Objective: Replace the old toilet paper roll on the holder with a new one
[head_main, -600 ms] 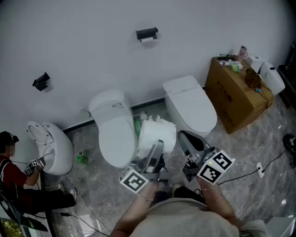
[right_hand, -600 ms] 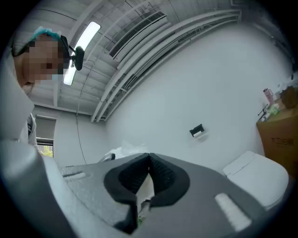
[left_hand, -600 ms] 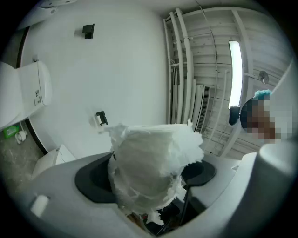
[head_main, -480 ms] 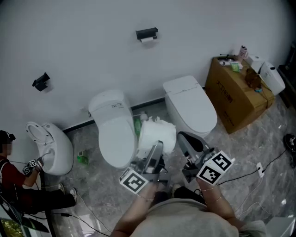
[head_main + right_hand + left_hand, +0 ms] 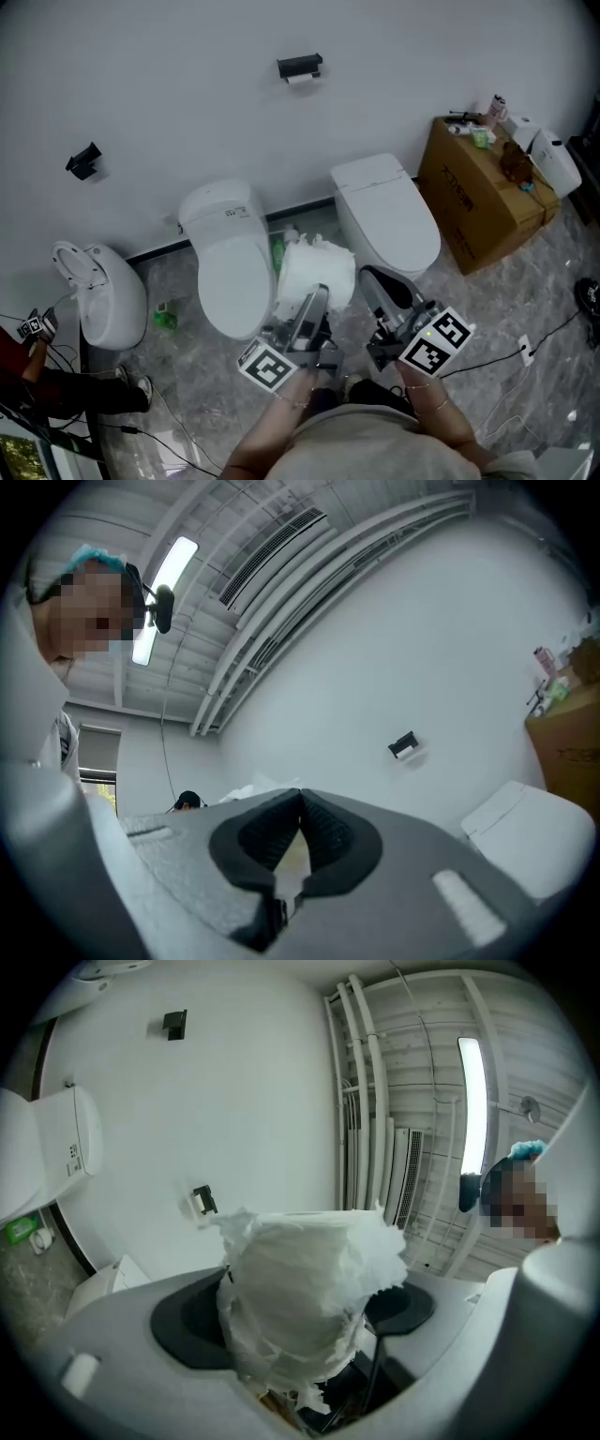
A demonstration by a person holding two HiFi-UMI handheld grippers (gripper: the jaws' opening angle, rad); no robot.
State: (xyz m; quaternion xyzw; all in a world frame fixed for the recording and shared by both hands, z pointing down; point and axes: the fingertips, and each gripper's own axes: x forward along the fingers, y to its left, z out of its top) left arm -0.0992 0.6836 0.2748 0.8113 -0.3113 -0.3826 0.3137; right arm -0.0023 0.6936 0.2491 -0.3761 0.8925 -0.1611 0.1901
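While the person stands facing a white wall in a room with marble-patterned flooring, the head view looks down on both hand-held grippers, raised side by side near the bottom centre. The left gripper has its jaws spread wide and pressed against the sides of the new toilet paper roll. This roll is fat and white, with ragged, torn outer layers, and it is lifted clear of the floor. In the left gripper view the roll fills the space between the two dark pads, one on each side of it.

The right gripper, just beside the left one, has its jaws pressed together, and the right gripper view shows nothing between their tips.

High on the wall, well apart from both grippers, a black holder carries the old roll, a thin strip of white just under the bar.

Below it, three white toilets stand on the floor. The middle toilet is just left of the held roll, the right toilet is just behind the right gripper, and the third toilet is far left. A green bottle stands between the middle and right ones.

A cardboard box sits at the right with small items on top. A second black fixture is mounted on the wall at the left. Another person's arm shows at the left edge.
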